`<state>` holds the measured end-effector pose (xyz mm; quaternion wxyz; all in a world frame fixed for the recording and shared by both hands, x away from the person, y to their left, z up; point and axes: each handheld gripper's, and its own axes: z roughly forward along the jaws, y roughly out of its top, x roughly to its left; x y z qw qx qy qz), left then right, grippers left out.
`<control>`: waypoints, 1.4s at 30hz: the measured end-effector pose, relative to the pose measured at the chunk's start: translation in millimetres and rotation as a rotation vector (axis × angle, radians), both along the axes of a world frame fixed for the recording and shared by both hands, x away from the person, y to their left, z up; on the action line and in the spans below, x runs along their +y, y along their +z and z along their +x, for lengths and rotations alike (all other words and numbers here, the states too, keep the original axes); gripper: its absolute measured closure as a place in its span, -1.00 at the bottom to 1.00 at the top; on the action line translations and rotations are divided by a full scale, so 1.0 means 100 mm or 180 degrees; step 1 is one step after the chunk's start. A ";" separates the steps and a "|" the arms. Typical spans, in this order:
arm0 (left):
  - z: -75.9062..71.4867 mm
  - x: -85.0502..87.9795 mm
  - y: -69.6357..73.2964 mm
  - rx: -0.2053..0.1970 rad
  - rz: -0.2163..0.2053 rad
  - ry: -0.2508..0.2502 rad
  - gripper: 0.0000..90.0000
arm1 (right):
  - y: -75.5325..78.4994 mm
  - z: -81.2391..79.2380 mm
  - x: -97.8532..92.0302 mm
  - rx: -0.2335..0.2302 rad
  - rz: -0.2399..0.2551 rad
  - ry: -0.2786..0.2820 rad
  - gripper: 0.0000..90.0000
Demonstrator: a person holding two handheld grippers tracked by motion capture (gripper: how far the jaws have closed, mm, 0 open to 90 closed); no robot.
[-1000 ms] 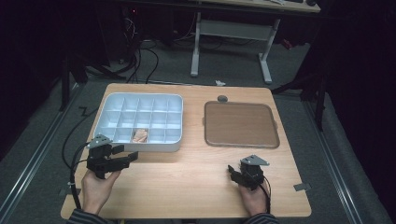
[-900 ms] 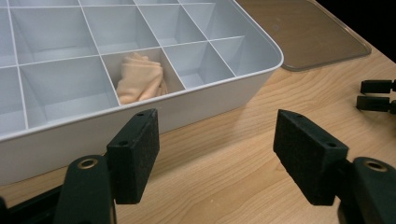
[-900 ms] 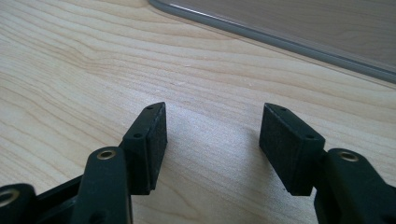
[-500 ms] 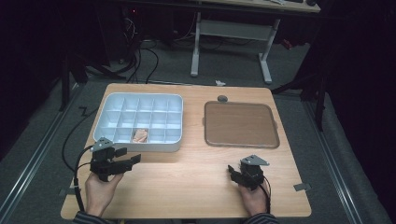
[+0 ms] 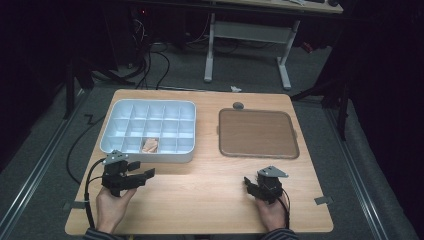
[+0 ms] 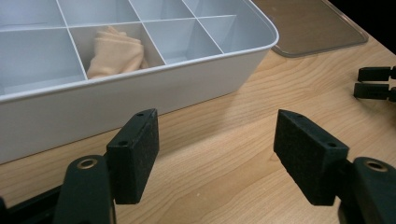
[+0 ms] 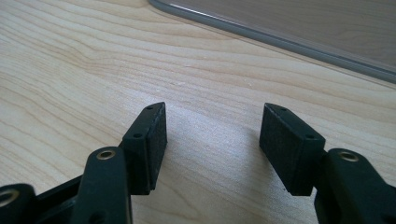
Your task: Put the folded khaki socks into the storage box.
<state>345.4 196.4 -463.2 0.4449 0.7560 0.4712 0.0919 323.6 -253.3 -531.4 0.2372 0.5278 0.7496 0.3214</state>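
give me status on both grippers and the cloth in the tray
Left gripper open, empty. Right gripper open, empty. Cloth in tray compartment. Nothing in the way.

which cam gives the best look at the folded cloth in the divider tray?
Left gripper view: the peach cloth is close, folds visible, in one compartment of the white tray. High view shows it as a small patch in the tray's near row.

high view: room around the table (image 5: 200,210) is near black, only the tabletop is lit, from above; slightly soft and noisy. gripper views are brighter and sharp beyond the jaws, with the jaw bases at the bottom edge blurred. soft shadows fall on the wood between and just ahead of the jaws. mild glare on the white tray (image 6: 196,84) wall.
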 end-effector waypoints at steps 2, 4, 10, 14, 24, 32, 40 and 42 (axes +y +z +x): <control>0.00 -0.01 -0.02 0.0012 0.0007 -0.0004 -0.29 | 0.00 0.00 0.00 -0.0001 -0.0002 0.0001 -0.08; 0.00 -0.02 -0.03 0.0024 0.0014 -0.0009 -0.29 | 0.00 0.00 0.00 -0.0001 -0.0001 0.0000 -0.08; 0.00 -0.04 -0.08 0.0058 0.0033 -0.0019 -0.29 | 0.00 0.00 0.00 0.0000 -0.0001 0.0001 -0.08; 0.00 -0.05 -0.11 0.0084 0.0042 -0.0026 -0.29 | 0.00 0.00 0.00 0.0001 -0.0001 0.0000 -0.08; 0.04 -0.09 -0.20 0.0174 0.0001 -0.0038 -0.29 | 0.00 0.00 0.00 -0.0002 -0.0003 0.0003 -0.08; 0.06 -0.12 -0.26 0.0222 0.0032 -0.0042 -0.29 | 0.00 0.00 0.00 -0.0003 -0.0003 0.0003 -0.08; 0.08 -0.14 -0.33 0.0298 0.0026 -0.0023 -0.28 | 0.00 0.00 0.00 0.0002 0.0000 -0.0001 -0.08; 0.09 -0.15 -0.35 0.0310 0.0039 -0.0025 -0.28 | 0.00 0.00 0.00 0.0001 0.0000 -0.0001 -0.08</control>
